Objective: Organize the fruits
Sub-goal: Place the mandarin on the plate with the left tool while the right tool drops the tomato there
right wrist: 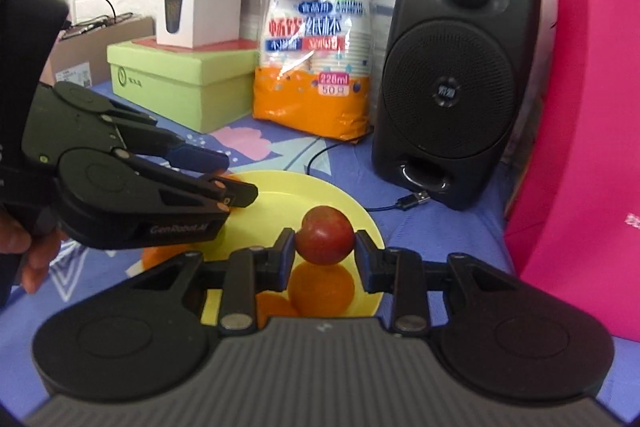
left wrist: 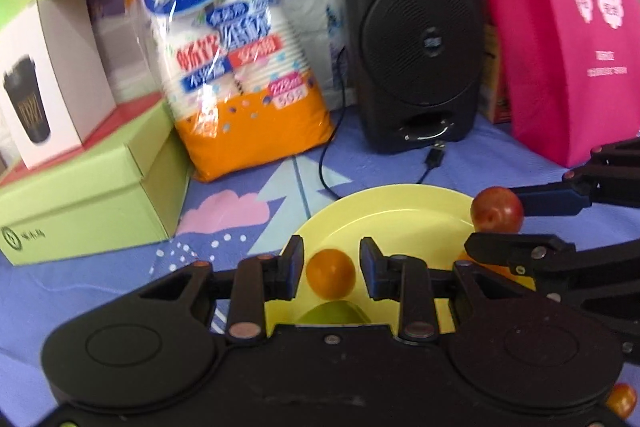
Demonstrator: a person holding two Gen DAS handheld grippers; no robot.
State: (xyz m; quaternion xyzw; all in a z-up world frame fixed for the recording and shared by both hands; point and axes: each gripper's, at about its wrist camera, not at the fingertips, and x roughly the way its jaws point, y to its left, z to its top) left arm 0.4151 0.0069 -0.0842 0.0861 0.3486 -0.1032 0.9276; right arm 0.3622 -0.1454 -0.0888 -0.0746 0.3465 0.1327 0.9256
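Here, low in the left wrist view, the left gripper is clamped on an orange fruit over the yellow plate, likely to set it down; right of it, the right gripper pinches a red fruit above the same plate.

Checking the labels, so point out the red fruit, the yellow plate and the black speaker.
red fruit (right wrist: pixel 325 241), right wrist view, middle of its front.
yellow plate (left wrist: pixel 394 205), left wrist view, bare far inner surface.
black speaker (right wrist: pixel 448 93), right wrist view, round grille.
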